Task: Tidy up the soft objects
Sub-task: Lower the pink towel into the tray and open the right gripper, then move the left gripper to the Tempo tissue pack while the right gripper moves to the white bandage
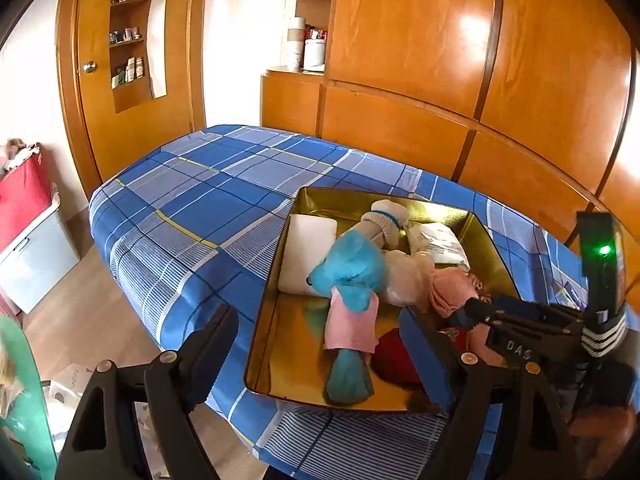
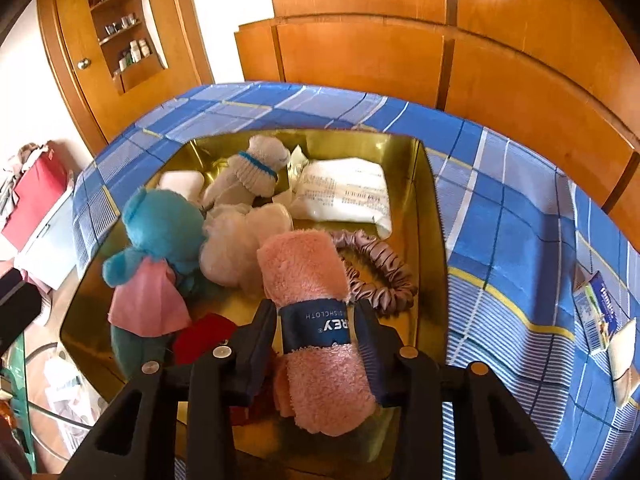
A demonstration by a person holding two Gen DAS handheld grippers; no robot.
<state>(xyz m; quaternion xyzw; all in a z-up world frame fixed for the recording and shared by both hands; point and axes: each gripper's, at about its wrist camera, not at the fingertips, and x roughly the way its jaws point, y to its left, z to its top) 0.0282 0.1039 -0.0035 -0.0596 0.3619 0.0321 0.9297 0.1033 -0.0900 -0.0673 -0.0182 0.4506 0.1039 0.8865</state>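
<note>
A gold metal tray [image 2: 432, 208] lies on the bed and holds several soft things. Among them are a blue plush toy [image 2: 156, 232] in a pink dress, a grey sock [image 2: 256, 176], a white packet [image 2: 344, 196], a beige puff [image 2: 236, 248], a mauve scrunchie [image 2: 380, 276] and something red [image 2: 204, 336]. My right gripper [image 2: 314, 312] is shut on a rolled pink dishcloth [image 2: 304, 264], pads on its blue band, low over the tray's near end. My left gripper [image 1: 318, 314] stands open and holds nothing. It straddles the tray [image 1: 260, 320] at its near left rim, close to the plush toy [image 1: 348, 276].
The tray sits on a blue checked bedspread [image 1: 192, 208], with wooden wardrobe panels [image 1: 400, 60] behind. A small printed box [image 2: 600, 312] lies on the bed to the tray's right. On the floor to the left stand a red box [image 1: 24, 200] and a white container [image 1: 36, 264].
</note>
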